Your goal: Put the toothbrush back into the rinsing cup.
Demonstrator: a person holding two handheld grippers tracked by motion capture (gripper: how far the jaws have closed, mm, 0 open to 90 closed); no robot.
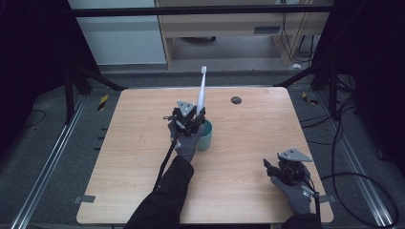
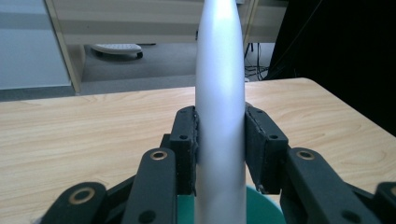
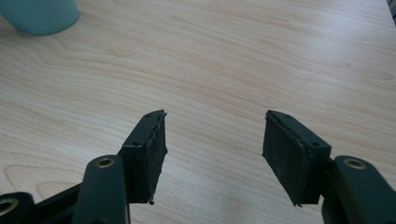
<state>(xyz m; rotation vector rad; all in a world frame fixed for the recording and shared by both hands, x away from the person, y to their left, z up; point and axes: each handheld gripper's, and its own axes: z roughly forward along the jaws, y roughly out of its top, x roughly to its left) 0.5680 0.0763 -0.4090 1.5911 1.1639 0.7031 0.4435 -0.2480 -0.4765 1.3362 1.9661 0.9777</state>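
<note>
In the high view, the left tool [image 1: 190, 117] is sitting at the middle of the light wooden worktop [image 1: 248, 143], its jaws clamped on the handle of a slim white toothbrush [image 1: 202, 90]. The toothbrush is standing nearly upright, its brush head pointing toward the top of the frame, leaning slightly right. Just below and right of the tool, a round teal plastic cup [image 1: 206, 136] is resting on the worktop. In the left gripper view, the white handle [image 2: 219, 116] is running up the centre of the frame, both black pads pressing against its sides, with the teal cup rim [image 2: 261, 207] showing directly beneath.

The right tool [image 1: 282, 169] is hovering at the lower right of the worktop, well apart from the cup, held by a grey-gloved hand [image 1: 298, 198]. In the right gripper view its jaws are standing wide apart over bare wood, with the cup [image 3: 42, 16] in the upper left corner.
</note>
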